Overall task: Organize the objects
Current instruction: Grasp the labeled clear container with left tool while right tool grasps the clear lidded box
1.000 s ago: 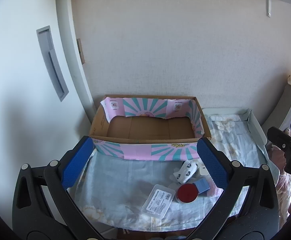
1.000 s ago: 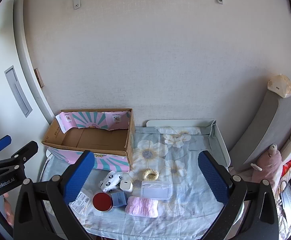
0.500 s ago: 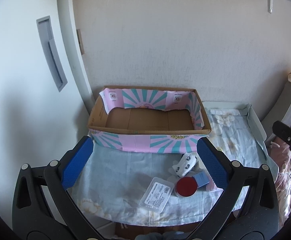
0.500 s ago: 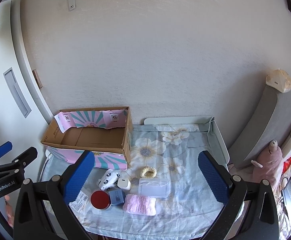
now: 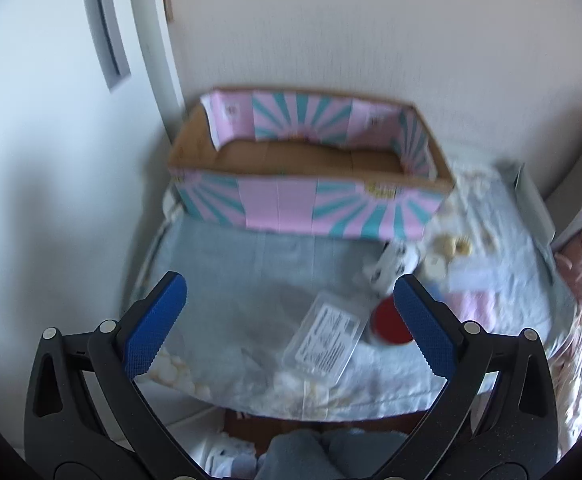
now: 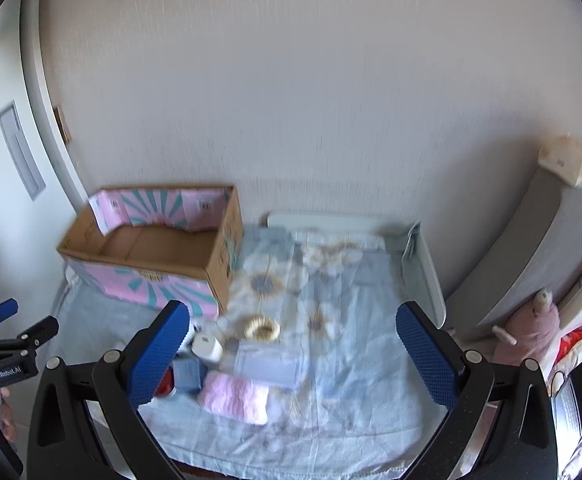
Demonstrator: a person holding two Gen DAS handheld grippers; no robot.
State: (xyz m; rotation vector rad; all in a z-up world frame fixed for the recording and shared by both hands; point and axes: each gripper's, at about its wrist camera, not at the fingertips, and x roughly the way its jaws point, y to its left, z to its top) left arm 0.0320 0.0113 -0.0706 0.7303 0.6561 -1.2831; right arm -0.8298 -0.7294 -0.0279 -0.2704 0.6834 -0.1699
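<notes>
An open cardboard box (image 5: 311,208) with pink and teal sides stands empty at the back left of the small table; it also shows in the right wrist view (image 6: 147,256). In front of it lie a clear plastic case (image 5: 325,340), a red round tin (image 5: 389,320), a black-and-white sock (image 5: 391,264), a blue block (image 6: 187,374), a white charger (image 6: 207,346), a pink towel (image 6: 235,398), a clear pouch (image 6: 267,364) and a yellow scrunchie (image 6: 263,328). My left gripper (image 5: 287,320) is open, above the table's front left. My right gripper (image 6: 293,354) is open, above the objects.
The table wears a pale blue flowered cloth (image 6: 331,400) and has a raised white rim (image 6: 423,276) at back and right. A wall is behind, a door frame (image 5: 151,60) at left. A grey headboard and a pink plush toy (image 6: 531,332) are at right.
Both grippers moved forward and down toward the table, so the box and objects look larger. Both views are blurred by motion. Nothing on the table moved.
</notes>
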